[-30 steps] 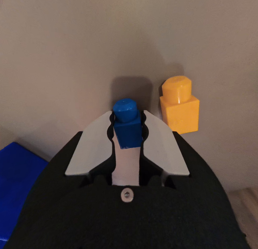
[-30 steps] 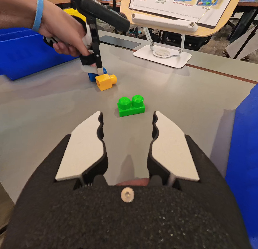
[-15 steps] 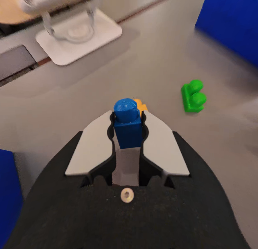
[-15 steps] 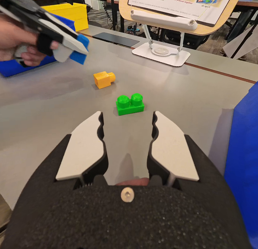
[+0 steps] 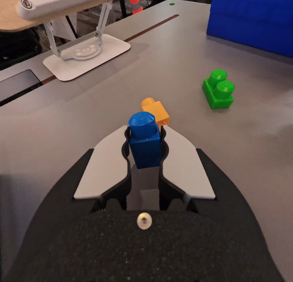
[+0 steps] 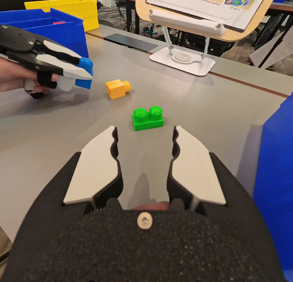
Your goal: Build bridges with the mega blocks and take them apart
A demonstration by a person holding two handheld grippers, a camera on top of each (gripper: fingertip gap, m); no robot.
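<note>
Two grippers show: the left gripper (image 5: pixel 145 141) has its jaws pinching a blue block (image 5: pixel 145 145) by its flat sides, stud pointing forward, held clear above the grey table (image 5: pixel 63 132); the right gripper (image 6: pixel 145 132) has its jaws spread wide with nothing between them. Low in the centre of the right wrist view, a green block (image 6: pixel 147 118) with two round studs stands upright just ahead of the fingertips. An orange block (image 6: pixel 117 88) lies on its side above it, hollow end toward the left gripper. Only the right wrist view shows the hand (image 6: pixel 15 78) at the left edge, blue bin (image 6: pixel 47 27) and yellow bin (image 6: pixel 71 8) at upper left. The blocks are smooth, glossy plastic; the fingers (image 6: pixel 95 163) are matt grey
</note>
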